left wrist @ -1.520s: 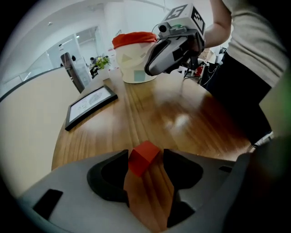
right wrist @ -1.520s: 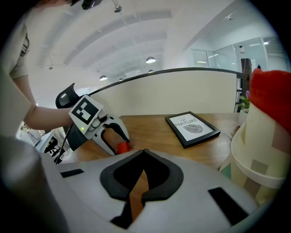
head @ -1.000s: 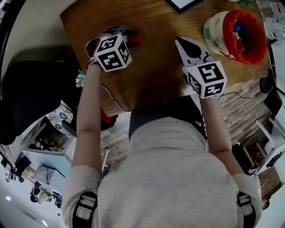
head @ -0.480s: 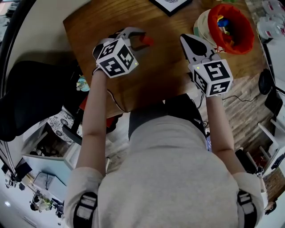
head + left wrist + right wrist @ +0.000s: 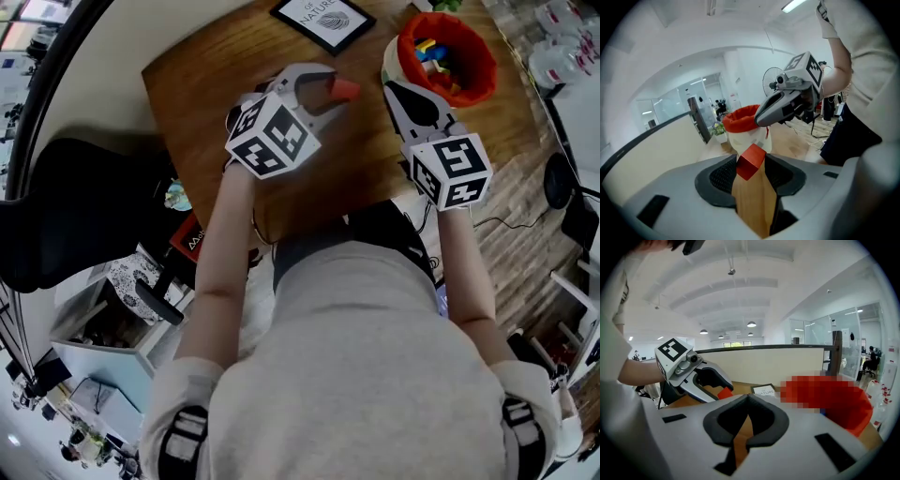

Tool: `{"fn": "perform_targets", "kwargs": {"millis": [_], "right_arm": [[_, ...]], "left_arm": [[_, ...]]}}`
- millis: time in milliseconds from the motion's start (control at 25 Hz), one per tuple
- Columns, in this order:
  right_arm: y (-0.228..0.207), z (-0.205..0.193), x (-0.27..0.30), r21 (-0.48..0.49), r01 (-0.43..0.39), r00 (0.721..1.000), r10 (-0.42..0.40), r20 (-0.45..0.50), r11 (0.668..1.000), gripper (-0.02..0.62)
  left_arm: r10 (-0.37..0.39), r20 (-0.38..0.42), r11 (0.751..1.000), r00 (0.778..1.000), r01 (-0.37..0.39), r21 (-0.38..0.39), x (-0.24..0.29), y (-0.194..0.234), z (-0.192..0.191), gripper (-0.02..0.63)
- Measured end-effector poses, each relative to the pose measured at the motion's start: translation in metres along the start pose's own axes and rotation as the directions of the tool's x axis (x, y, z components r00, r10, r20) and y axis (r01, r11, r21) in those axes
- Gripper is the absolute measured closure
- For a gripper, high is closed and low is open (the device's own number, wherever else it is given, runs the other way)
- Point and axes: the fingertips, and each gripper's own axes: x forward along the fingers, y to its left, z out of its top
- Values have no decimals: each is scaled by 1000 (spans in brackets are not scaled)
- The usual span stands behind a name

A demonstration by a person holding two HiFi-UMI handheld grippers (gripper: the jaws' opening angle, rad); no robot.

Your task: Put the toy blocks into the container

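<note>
Wooden counter [image 5: 216, 112] underneath, seen from straight above. One container [image 5: 480, 70], red-lined with a pale outer wall, standing at the far right corner. One framed print [image 5: 323, 21] lying flat at the far edge, to the left of the container. Two grippers, both over the counter: left gripper [image 5: 332, 93] near the middle, pointing toward the container; right gripper [image 5: 392, 90] just beside the container's near side. Left fingers [image 5: 717, 176] clamped on one red block [image 5: 751, 162], pinched at the very tips with a corner sticking up past the pads. Held off the counter, between the left gripper and the container, near its wall but not over the rim. Right fingers [image 5: 764, 420] pressed together, nothing between them. Several small coloured blocks [image 5: 433, 52] lying inside the container, yellow and blue among them, too small and crowded to count.
</note>
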Motion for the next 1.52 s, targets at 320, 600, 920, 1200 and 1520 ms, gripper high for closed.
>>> {"fn": "perform_targets", "kwargs": {"millis": [320,600,920,1200,1520], "right_arm": [[-52,31,-40,-6,90,991,-89,100,996,584],[-97,34,-73,7,164,977,-164,138,986,584],[-142,18,-104,53,241,959,-246,137,969,584],[-164,11,-128,79,283,946,-292,138,956,584],[-175,0,-147,105,321,933,-334,135,941,584]], "left_arm": [[102,124,992,987,-110,57,17,24,88,400],[96,207,993,974,-108,51,48,27,149,399],[7,217,995,976,-28,94,96,14,182,396],[-27,206,995,978,6,98,127,7,199,393],[36,236,998,971,-49,51,135,17,213,365]]}}
